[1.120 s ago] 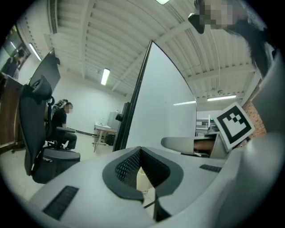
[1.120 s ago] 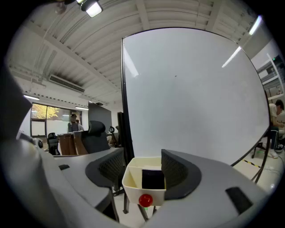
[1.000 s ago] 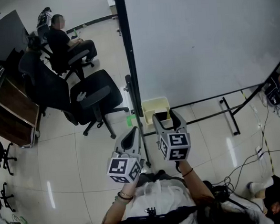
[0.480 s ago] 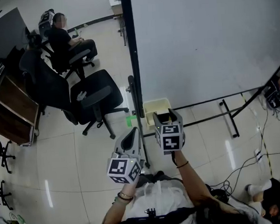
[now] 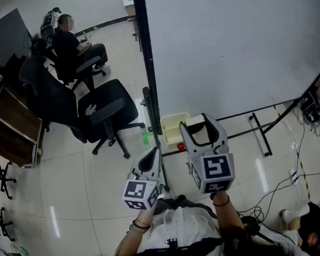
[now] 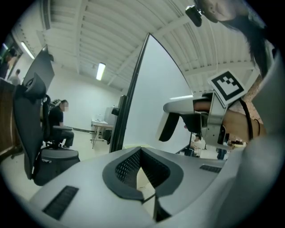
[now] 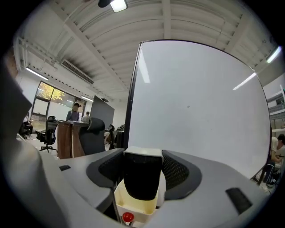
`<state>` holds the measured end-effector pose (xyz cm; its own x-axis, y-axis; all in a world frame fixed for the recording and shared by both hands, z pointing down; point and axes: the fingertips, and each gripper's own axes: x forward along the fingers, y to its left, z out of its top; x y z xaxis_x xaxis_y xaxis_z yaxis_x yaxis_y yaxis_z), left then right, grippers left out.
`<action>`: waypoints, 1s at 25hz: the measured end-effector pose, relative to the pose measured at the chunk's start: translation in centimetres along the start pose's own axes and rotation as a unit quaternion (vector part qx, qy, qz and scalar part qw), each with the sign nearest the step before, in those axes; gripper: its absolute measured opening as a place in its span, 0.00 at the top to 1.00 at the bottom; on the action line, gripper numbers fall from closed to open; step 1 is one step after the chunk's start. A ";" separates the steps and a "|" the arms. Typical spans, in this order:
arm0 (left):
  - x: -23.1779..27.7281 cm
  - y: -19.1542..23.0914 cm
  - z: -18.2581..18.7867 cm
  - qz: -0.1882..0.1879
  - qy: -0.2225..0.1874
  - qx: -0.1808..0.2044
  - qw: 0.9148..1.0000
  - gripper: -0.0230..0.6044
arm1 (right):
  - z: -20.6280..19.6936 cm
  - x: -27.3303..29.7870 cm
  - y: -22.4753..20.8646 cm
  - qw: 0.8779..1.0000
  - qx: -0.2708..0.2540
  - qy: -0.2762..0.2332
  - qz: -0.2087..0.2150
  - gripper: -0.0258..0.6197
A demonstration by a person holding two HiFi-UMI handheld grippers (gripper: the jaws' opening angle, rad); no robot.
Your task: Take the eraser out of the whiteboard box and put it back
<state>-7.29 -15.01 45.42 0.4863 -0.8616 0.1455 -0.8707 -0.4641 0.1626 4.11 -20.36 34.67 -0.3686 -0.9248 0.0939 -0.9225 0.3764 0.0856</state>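
The eraser [image 7: 141, 178], black felt under a white top, sits between the pads of my right gripper [image 7: 143, 170], which is shut on it. In the head view my right gripper [image 5: 200, 127] holds the eraser [image 5: 195, 120] raised above and just right of the cream whiteboard box [image 5: 173, 130] fixed at the whiteboard's lower left corner. The box [image 7: 133, 208] shows below the eraser, with a red round magnet [image 7: 128, 217] under it. My left gripper [image 5: 149, 159] hangs lower left of the box, shut and empty; its jaws [image 6: 143, 196] meet at the tips.
The whiteboard [image 5: 236, 43] fills the upper right on a black frame [image 5: 148, 71]. Black office chairs [image 5: 101, 109] stand left of it, and a person sits at the far left [image 5: 66, 41]. Cables [image 5: 294, 175] lie on the floor at the right.
My right gripper has risen out of the box with the eraser between its jaws and now looms larger in the head view. The left gripper has stayed in place.
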 end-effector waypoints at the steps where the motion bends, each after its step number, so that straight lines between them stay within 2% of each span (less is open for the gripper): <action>1: 0.1 -0.4 0.2 -0.006 0.002 0.012 1.000 0.99 | 0.2 -0.1 0.1 1.000 0.002 -0.001 0.001 0.52; 3: 0.1 -0.9 0.8 -0.017 -0.013 0.012 1.000 0.99 | 0.2 -0.2 0.2 1.000 0.008 0.004 0.000 0.52; 6: 0.1 -0.5 1.0 -0.012 -0.034 -0.015 0.999 0.99 | 0.1 0.0 0.3 1.000 0.010 -0.003 0.009 0.52; 13: 0.0 0.2 0.6 0.003 -0.032 -0.023 0.999 0.99 | -0.4 0.1 0.3 1.000 0.021 0.011 0.007 0.52; 21: 0.0 0.2 0.7 0.009 -0.033 -0.027 0.999 0.99 | -0.7 0.5 0.3 1.000 0.020 0.004 0.019 0.52; 25: -0.1 0.7 0.6 0.014 -0.034 -0.025 0.999 0.99 | -0.8 1.4 0.0 1.000 0.024 -0.001 0.012 0.52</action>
<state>-7.98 -15.32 44.91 0.4543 -0.8868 0.0848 -0.8785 -0.4301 0.2079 3.63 -21.63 35.57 -0.3906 -0.9159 0.0927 -0.9180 0.3950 0.0347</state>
